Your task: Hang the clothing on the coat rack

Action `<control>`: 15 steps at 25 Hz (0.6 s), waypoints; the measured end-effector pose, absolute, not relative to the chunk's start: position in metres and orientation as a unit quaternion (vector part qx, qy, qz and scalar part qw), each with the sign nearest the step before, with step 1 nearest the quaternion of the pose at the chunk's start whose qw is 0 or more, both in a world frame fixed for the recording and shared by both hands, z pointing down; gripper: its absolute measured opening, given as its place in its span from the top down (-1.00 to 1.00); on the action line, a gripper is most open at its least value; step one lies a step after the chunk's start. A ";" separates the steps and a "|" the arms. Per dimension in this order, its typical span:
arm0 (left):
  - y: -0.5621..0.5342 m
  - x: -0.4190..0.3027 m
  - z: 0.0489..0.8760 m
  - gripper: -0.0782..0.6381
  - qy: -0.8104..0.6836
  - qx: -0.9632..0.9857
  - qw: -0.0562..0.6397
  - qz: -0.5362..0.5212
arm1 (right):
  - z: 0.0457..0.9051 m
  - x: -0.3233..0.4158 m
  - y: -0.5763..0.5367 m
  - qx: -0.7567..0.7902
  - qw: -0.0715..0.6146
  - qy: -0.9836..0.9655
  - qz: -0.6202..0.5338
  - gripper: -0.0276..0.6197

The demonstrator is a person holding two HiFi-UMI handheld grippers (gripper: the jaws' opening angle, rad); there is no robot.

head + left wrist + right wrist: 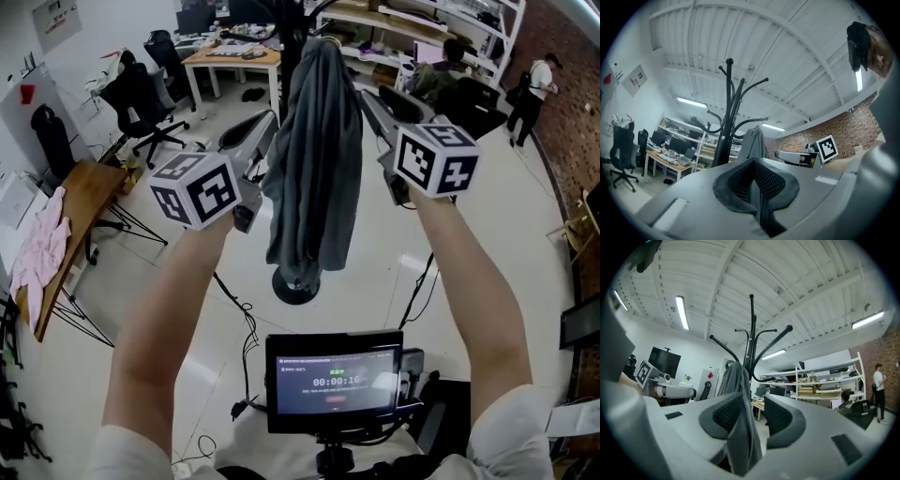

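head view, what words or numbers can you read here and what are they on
"00:00:16" on the screen; last digit unsure.
Smaller lines on that screen: too small to read.
Wall poster: too blurred to read.

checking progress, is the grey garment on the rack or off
On: the grey garment hangs from the coat rack, draped down along its pole.

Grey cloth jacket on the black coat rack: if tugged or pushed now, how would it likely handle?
Probably floppy: the grey cloth jacket drapes in long folds from the black coat rack, and a fold hangs loose between the right tongs. Likely light, since thin rack arms carry it. A sideways push might swing it or slip it off, as only its top seems caught.
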State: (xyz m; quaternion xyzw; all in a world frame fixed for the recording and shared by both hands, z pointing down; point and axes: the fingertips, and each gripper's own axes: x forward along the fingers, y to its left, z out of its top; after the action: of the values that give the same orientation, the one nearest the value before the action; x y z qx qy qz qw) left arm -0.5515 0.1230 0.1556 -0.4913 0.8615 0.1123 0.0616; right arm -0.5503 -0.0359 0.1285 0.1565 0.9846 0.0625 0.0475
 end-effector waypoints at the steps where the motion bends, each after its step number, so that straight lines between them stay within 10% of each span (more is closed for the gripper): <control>1: 0.124 -0.548 0.157 0.78 0.861 -0.492 0.061 0.113 | 0.129 -0.547 -0.035 0.153 0.048 0.985 0.064 0.47; 15: 0.140 -0.513 0.187 0.78 0.866 -0.482 0.028 0.129 | 0.156 -0.509 -0.042 0.134 0.038 0.990 0.039 0.65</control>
State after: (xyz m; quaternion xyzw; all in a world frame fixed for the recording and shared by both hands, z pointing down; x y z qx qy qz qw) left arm -0.5129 0.1396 0.1866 -0.4819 0.8662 0.1293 0.0281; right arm -0.5087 -0.0423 0.1561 0.1337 0.9895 0.0390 0.0380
